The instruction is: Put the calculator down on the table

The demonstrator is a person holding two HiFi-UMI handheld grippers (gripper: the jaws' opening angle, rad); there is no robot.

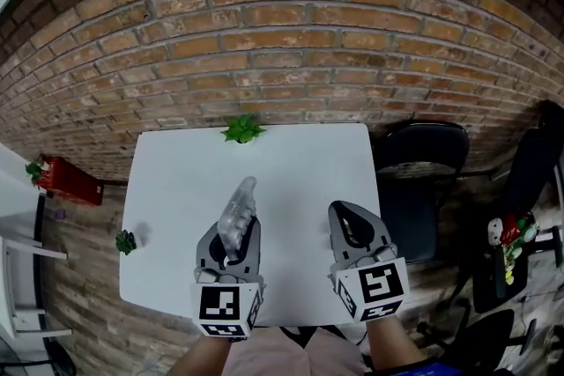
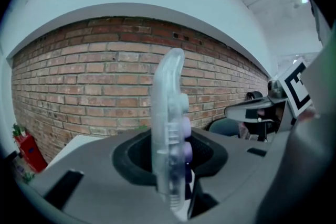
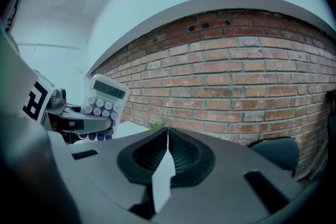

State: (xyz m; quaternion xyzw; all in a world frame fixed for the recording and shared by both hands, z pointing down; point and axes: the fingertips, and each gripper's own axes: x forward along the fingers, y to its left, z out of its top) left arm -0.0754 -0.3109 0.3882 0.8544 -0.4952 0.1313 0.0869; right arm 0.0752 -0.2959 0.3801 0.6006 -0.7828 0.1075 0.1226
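My left gripper (image 1: 234, 249) is shut on a clear plastic calculator (image 1: 236, 213) with purple and white keys. It holds the calculator on edge above the near left part of the white table (image 1: 291, 172). In the left gripper view the calculator (image 2: 169, 128) stands upright between the jaws, edge on to the camera. My right gripper (image 1: 354, 235) hangs over the table's near right part, shut with nothing in it; its pads meet in the right gripper view (image 3: 167, 140). That view also shows the calculator (image 3: 102, 107) and the left gripper off to the left.
A small green plant (image 1: 242, 129) stands at the table's far edge, and another small plant (image 1: 126, 241) at its left edge. A brick wall (image 1: 282, 40) lies behind. Two dark chairs (image 1: 421, 180) stand right of the table. A red object (image 1: 69, 180) sits on the floor at left.
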